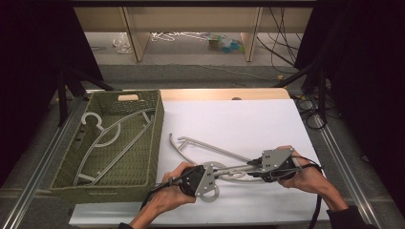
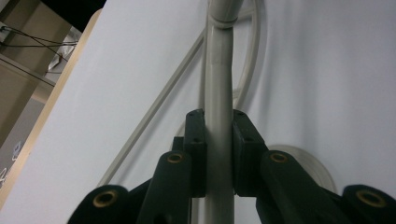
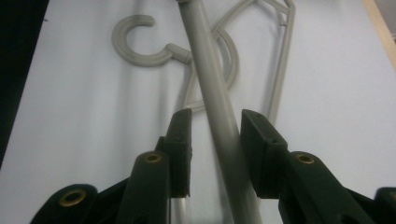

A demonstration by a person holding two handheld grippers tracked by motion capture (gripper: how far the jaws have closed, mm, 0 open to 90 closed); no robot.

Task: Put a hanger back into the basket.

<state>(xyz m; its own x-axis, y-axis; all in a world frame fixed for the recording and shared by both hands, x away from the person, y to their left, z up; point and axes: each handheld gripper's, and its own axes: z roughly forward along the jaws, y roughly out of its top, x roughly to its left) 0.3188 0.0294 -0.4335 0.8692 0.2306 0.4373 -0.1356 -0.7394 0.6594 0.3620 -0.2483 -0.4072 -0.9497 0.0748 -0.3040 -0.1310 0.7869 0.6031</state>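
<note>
High view: A white worktop carries grey plastic clothes hangers near its front edge. At its left stands a green woven basket with more grey hangers lying inside it. Two hands come in from the bottom. The left tool and the right tool face each other, both at a grey hanger bar that runs between them.

Left tool view: The left tool has its black jaws pressed together on the grey hanger bar, pads touching it on both sides. Behind it, other hanger parts lie on the white worktop.

Right tool view: The right tool has its jaws spread, with the grey hanger bar passing between them; the left pad stands clear of it. A hanger hook lies beyond on the white worktop.
</note>
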